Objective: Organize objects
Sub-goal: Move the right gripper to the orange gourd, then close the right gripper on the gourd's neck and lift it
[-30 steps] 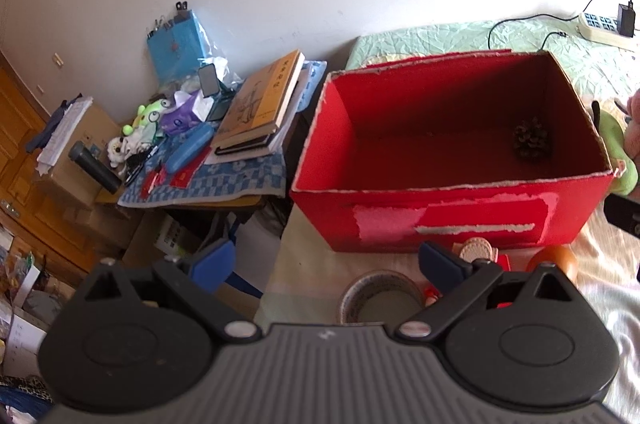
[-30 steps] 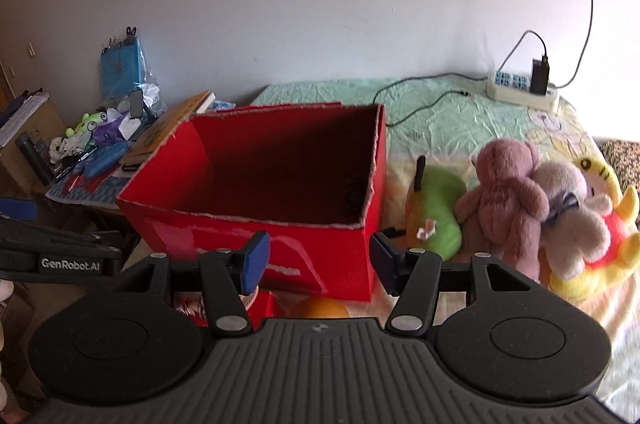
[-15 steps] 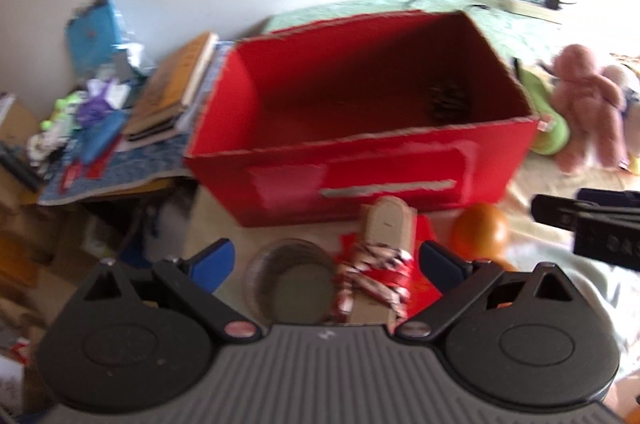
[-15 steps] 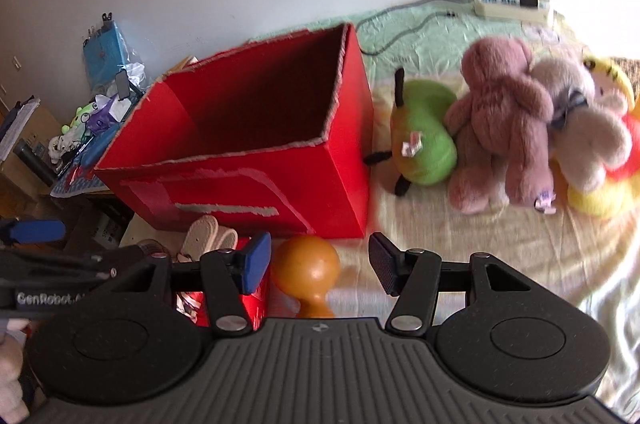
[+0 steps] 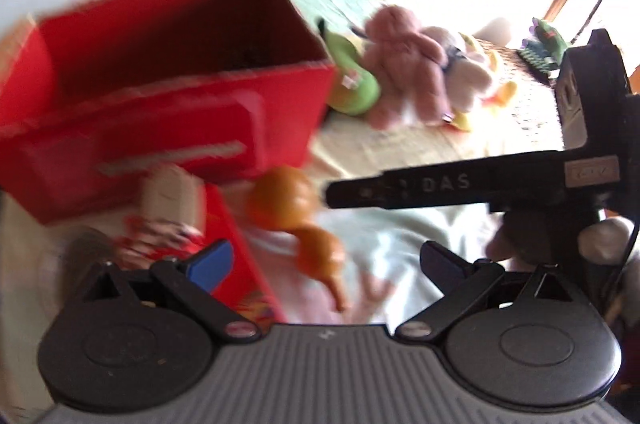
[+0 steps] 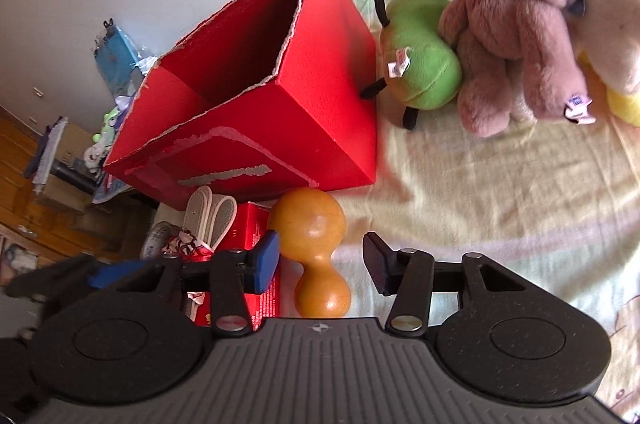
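orange gourd [image 6: 316, 256] between closing right tool [image 6: 320, 260], untouched

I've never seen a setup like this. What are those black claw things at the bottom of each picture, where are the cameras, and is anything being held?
There is no robot here: a person carries a hand-held two-finger gripper in each hand, and each gripper has a wide-angle camera looking forward along its fingers. One picture comes from the left gripper, the other from the right gripper.

On the bed stands an open red cardboard box. In front of it lie an orange gourd-shaped toy, a small red box and a pair of insoles. Beside the big box sit a green plush and a pink teddy bear.

Nothing is held. Both grippers stand open. The right one's jaws have just been closing, with the gourd toy lying between them, apparently ungripped.
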`<action>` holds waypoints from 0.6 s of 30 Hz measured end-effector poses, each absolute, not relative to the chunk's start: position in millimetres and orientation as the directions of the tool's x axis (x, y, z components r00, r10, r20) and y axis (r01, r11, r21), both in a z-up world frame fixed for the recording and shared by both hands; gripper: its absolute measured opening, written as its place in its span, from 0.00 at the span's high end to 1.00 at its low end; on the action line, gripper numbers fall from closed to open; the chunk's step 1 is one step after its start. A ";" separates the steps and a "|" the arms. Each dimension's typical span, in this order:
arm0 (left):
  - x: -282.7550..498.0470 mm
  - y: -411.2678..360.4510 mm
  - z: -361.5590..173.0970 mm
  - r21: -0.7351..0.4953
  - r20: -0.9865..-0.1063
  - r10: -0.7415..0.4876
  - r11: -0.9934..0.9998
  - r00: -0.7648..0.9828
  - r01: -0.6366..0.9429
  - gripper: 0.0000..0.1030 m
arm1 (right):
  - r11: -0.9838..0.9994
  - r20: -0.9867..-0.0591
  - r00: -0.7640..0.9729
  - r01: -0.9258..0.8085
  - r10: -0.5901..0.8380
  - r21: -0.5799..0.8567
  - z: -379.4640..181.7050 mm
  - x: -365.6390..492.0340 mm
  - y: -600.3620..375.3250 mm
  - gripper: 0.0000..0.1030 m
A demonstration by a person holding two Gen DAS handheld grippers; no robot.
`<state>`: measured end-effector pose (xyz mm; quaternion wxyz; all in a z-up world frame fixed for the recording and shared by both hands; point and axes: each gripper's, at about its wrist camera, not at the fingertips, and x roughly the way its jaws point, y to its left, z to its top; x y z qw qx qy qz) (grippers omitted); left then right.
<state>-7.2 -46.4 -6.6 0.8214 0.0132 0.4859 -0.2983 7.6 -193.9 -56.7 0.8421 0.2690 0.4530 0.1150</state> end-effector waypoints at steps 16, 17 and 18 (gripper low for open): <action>17.9 -75.7 -57.8 -0.323 -0.830 -0.494 0.803 0.257 0.501 0.22 | 0.787 -0.702 0.444 -0.011 0.557 0.617 -80.5 25.7 -195.2 0.62; 20.6 -76.4 -61.7 -0.331 -0.836 -0.494 0.802 0.240 0.496 0.25 | 0.786 -0.704 0.437 -0.011 0.560 0.618 -82.2 27.7 -194.9 0.62; 22.4 -77.0 -65.0 -0.335 -0.839 -0.491 0.804 0.232 0.490 0.26 | 0.785 -0.705 0.432 -0.011 0.562 0.619 -83.9 29.4 -194.1 0.62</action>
